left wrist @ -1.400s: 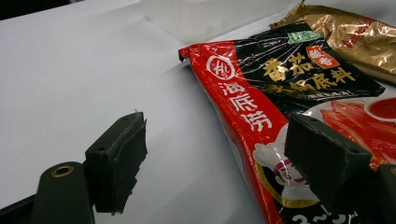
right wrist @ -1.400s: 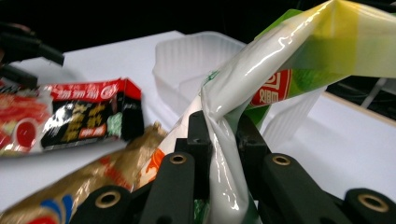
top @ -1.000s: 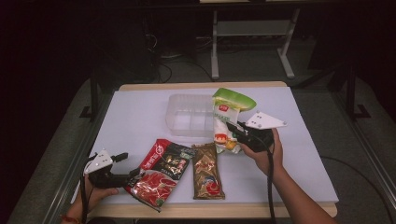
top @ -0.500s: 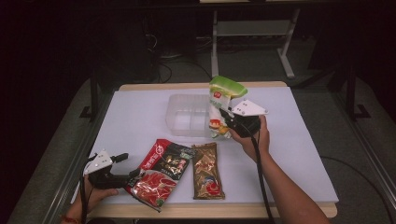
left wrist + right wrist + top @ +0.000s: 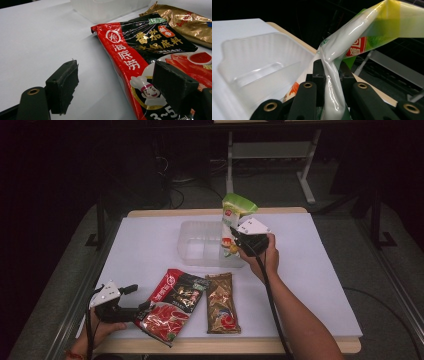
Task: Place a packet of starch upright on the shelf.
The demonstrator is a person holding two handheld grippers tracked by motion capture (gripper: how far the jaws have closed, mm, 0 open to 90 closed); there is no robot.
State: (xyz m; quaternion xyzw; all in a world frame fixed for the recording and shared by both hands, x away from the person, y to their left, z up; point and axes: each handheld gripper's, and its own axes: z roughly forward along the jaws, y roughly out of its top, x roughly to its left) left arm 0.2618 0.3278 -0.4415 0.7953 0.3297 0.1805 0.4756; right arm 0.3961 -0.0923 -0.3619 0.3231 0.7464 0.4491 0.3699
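From above, we carry a glossy green-and-white pouch (image 5: 231, 220), clamped in the right tongs (image 5: 234, 236), over the ribbed clear plastic tray (image 5: 197, 245) on the desk (image 5: 145, 250); lowering comes next. Left gripper view: left tongs (image 5: 117, 90) gape beside a crinkly red sachet (image 5: 150, 62). Right gripper view: pads pinch the pouch's fold.

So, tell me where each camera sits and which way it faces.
High view: above the table's near edge, looking forward and down; forearms, both tools.
Left gripper view: on the left tool, low over the red sauce packet; open jaws.
Right gripper view: on the right tool, facing the clear tray; jaws pinching the green-white bag.
Shared: the tray appears in all.
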